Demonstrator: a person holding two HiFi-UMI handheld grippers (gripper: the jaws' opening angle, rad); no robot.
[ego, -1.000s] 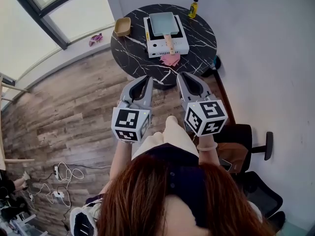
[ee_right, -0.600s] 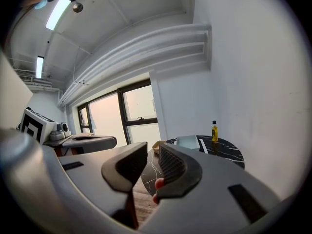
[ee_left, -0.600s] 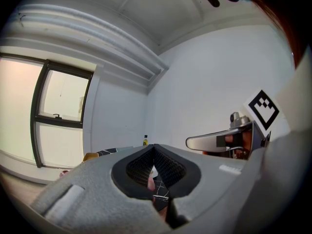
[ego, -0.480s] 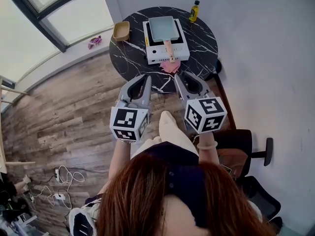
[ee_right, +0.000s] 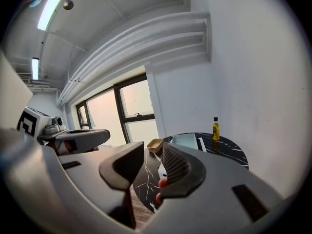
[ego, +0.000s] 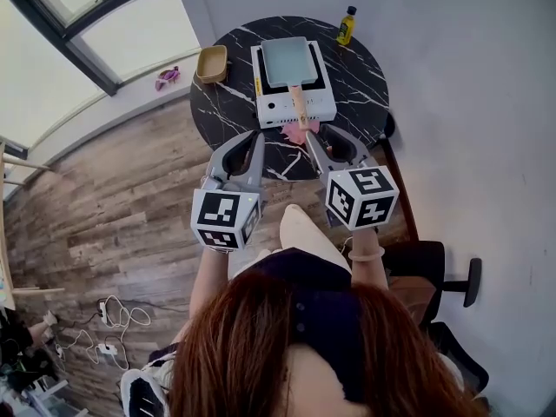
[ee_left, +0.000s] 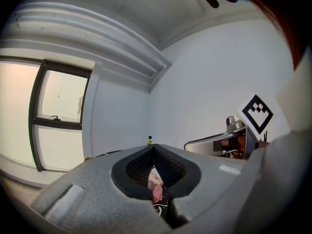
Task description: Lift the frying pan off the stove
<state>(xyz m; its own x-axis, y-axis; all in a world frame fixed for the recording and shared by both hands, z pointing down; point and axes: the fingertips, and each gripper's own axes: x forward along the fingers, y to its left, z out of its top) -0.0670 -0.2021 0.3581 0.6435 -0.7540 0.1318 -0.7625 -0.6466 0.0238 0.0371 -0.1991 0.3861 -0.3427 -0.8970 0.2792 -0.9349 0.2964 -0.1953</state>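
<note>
Two grippers level over the near rim of a round black marble table (ego: 228, 102). Pressed together at the tips and pinching nothing: left gripper (ego: 258, 135) (only a sliver of pink and of tabletop glimpsed through the oval gap behind the tips). Spread apart, having just been opening: right gripper (ego: 320, 135), with nothing between its jaws but a view of marble. Black-and-white square markers on both cubes, no letters among them.

Just ahead of the tips, between the two claws: crumpled pink cloth (ego: 301, 132). Right behind that: white stove (ego: 321, 104), with a yellow strip of print along its edge on the left gripper's side, too small to read. On the stove: frying pan (ego: 286, 57), rectangular, grey-blue, flat inside, wooden handle (ego: 298, 102) pointing back toward the claws and touched by neither.

Far beyond the right gripper, near the wall: small bottle (ego: 347, 24), dark cap, yellow liquid inside, label unreadable. Beyond the left gripper, toward its outer side: shallow tan tray (ego: 214, 63).
</note>
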